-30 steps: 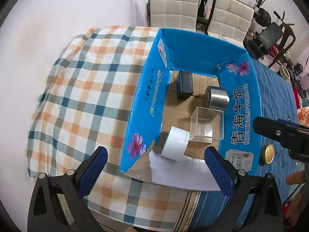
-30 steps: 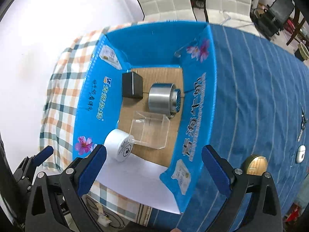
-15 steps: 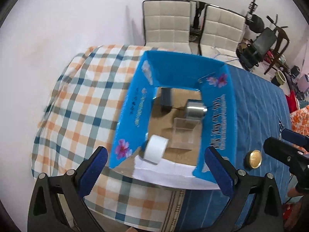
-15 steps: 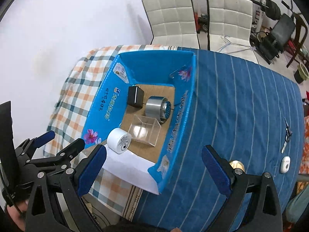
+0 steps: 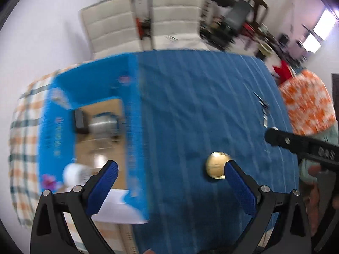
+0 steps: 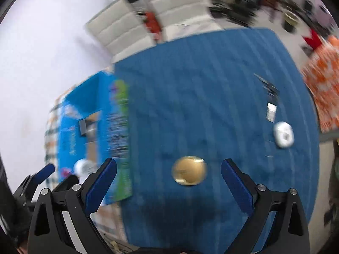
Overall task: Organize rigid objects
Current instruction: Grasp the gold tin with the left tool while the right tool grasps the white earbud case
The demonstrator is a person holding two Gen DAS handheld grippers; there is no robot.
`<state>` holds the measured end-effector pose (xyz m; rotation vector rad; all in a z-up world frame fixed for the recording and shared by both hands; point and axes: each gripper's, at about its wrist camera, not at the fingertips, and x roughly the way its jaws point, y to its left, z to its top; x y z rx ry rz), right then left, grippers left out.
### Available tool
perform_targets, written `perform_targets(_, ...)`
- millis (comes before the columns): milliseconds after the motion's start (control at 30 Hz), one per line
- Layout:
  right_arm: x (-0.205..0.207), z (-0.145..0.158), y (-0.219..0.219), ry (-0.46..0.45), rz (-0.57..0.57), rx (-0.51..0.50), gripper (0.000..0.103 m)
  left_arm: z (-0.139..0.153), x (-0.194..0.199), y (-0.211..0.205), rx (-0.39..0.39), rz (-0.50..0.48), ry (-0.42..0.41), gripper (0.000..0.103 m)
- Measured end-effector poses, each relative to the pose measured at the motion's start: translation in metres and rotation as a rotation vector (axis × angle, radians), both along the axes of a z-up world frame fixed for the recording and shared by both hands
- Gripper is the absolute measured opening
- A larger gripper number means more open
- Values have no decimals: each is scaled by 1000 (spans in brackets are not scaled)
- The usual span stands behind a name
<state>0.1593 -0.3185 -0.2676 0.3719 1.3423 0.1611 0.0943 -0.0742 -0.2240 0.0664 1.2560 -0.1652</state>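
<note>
Both views have swung away from the blue box (image 5: 135, 148) toward the gold round lid (image 6: 189, 171) lying on the blue cloth (image 6: 211, 105). The right gripper (image 6: 168, 182) hangs over it, jaws wide and empty; the left gripper (image 5: 171, 178) is equally wide. The lid looks like the next pick.

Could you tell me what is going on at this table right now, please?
A person holds a pair of tongs in each hand and is tidying small hard things into a blue box. A black block, a metal can and a white roll already lie inside it. Both pairs are open and empty. The right tongs frame a gold round tin lying on the blue cloth, likely the next pick. A white case and a dark tool lie further right.
</note>
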Motion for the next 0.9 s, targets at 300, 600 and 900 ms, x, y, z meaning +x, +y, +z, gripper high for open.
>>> perform_targets(300, 13, -82, -128, 167, -227, -53, 101, -105, 25, -88, 13, -103, 212, 103)
perform_targets(600, 32, -148, -199, 244, -336, -107, 101, -159, 34, -108, 16, -73, 304, 89)
perform_targets(900, 54, -189, -203, 275, -265, -192, 95, -167, 32, -124, 96, -95, 276, 62)
